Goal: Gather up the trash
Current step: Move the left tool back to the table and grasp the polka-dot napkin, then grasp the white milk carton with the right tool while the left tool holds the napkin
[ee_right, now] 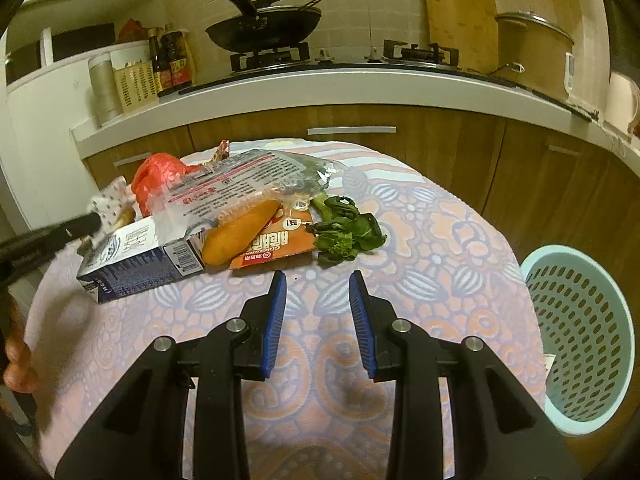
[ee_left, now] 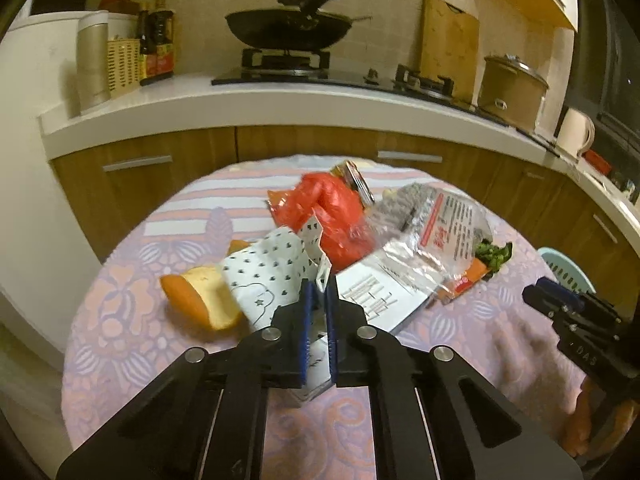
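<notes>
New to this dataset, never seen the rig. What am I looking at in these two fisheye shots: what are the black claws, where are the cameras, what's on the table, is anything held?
No robot here: a person holds a two-finger gripper in each hand, and each gripper carries a fisheye camera that looks along its fingers. So each picture is one gripper's own view.

In the left wrist view, the left gripper is shut on a piece of white paper with small dark hearts.

In the right wrist view, the right gripper is open and holds nothing, above the patterned tablecloth.

The trash pile on the table: a milk carton, a red plastic bag, a clear printed wrapper, an orange packet, leafy greens and orange peel. A pale blue basket stands beside the table, on the right.
</notes>
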`<control>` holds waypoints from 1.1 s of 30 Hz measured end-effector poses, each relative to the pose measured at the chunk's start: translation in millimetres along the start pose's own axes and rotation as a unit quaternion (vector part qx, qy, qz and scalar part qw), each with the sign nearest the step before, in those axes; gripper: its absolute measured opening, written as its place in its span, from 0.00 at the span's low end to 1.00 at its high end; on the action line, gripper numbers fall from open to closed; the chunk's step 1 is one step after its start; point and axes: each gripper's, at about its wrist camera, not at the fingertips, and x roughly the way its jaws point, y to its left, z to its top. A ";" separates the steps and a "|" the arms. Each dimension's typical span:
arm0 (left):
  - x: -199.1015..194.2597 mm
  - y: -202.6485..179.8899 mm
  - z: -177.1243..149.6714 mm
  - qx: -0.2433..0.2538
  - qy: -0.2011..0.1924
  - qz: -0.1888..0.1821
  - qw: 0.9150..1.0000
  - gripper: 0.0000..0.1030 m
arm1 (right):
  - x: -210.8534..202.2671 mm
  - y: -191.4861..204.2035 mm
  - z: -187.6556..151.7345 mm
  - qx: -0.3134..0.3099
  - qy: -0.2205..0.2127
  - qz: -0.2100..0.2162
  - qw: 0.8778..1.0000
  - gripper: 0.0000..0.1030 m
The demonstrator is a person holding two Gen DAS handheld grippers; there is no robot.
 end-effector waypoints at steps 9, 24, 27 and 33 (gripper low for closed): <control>-40.2 24.2 7.1 -0.028 -0.053 -0.010 0.998 0.02 | -25.8 32.1 15.7 -0.033 -0.014 0.009 0.999 0.28; -73.1 74.8 3.2 -0.076 -0.094 -0.013 0.993 0.02 | -16.7 133.3 7.1 -0.099 0.035 0.088 0.991 0.29; -74.7 81.5 1.5 -0.080 -0.095 -0.013 0.992 0.02 | -3.0 151.8 5.4 -0.107 0.048 0.090 0.989 0.38; -72.4 87.6 1.5 -0.085 -0.099 -0.021 0.991 0.02 | 7.7 173.8 13.4 -0.102 0.046 0.101 0.989 0.51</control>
